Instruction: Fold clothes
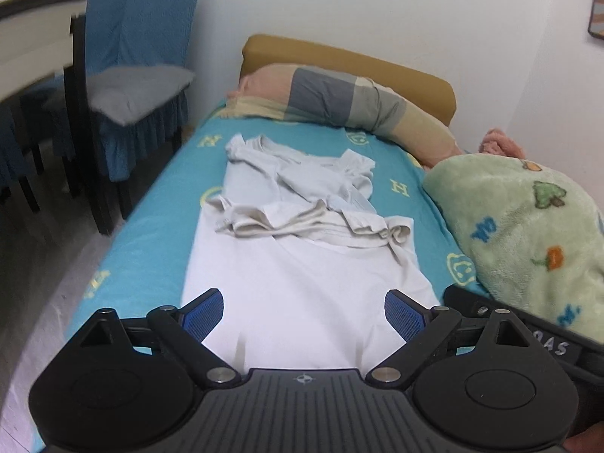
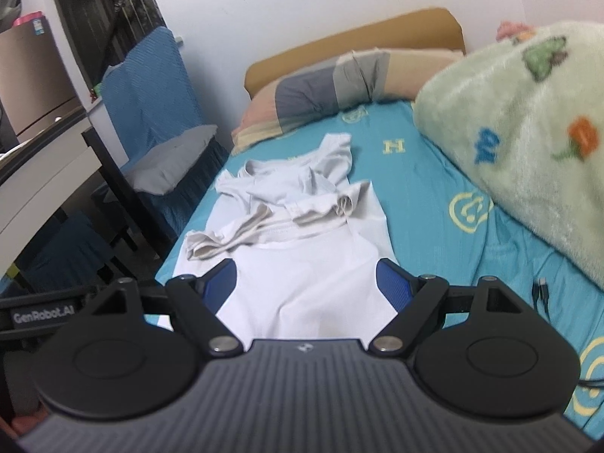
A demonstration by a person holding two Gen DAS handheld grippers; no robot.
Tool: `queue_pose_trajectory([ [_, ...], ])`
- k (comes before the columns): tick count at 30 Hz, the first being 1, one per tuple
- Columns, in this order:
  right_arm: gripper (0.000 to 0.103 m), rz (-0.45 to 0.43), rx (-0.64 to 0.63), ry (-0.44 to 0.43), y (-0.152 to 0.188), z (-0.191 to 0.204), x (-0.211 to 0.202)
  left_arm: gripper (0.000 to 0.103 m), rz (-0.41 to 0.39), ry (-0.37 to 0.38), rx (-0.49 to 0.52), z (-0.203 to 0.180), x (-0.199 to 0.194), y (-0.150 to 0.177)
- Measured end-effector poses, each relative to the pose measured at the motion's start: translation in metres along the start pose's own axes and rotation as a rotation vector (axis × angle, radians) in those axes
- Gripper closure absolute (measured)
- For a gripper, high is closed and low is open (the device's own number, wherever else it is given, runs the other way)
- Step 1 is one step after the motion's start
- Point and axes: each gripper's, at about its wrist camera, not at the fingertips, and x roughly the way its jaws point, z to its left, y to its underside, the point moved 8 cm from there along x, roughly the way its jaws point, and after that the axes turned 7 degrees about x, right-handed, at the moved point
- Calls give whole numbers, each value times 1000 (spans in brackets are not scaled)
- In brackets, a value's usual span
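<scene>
A white T-shirt [image 1: 287, 283] lay lengthwise on the turquoise bed sheet [image 1: 151, 234], its near half smooth and its far half bunched in rumpled folds toward the striped pillow [image 1: 339, 102]. The left gripper [image 1: 304, 313] hovered over the shirt's near end, its jaws spread wide and holding nothing; the right gripper [image 2: 305, 283] sat likewise over the same end, jaws apart and empty. The green fleece blanket [image 1: 528, 234] was heaped beside the shirt on its right. Only the right wrist view showed a black cable [image 2: 541, 288] on the sheet between shirt and blanket, and a shelf unit [image 2: 30, 75] beyond the blue-covered chair [image 2: 158, 113]. Only the left wrist view caught a picture frame [image 1: 598, 11] on the wall.
</scene>
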Motion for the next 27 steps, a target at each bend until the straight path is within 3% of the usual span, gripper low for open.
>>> queue_pose_trajectory([
  [5,21,213,366,-87,26,-27,19,9,83,64,-110,8,11,9],
  [9,20,321,578,-129,51,-38,36,9,177,159,-239,14,29,21],
  [12,19,346,712,-122,64,-51,47,9,255,230,-331,15,45,34],
  [16,24,297,846,-121,67,-67,56,9,334,294,-446,16,67,51],
  [22,54,211,849,-49,61,-80,61,9,401,374,-628,17,98,70],
  [24,83,208,836,-32,61,-82,61,9,407,386,-664,18,106,74],
  [27,93,193,809,-45,55,-84,60,9,416,406,-718,18,118,80],
])
